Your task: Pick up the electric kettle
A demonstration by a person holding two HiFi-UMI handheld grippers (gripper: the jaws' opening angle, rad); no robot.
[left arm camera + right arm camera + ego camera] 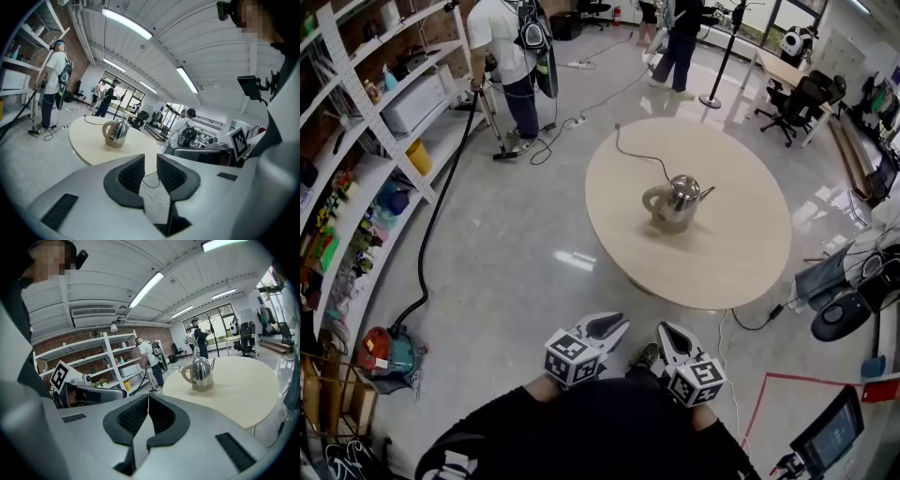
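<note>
In the head view, a steel electric kettle (677,199) stands upright near the middle of a round pale table (722,262), centre right of the frame. Its handle faces left and its spout right. A dark cord (628,150) trails across the tabletop behind it.

My two grippers sit at the bottom centre, well apart from the kettle and short of the table edge. The left gripper (619,324) has its jaws a little apart with nothing between them. The right gripper (667,331) has its jaws closed together, empty.

Shelving (356,141) runs down the left edge of the frame.
</note>
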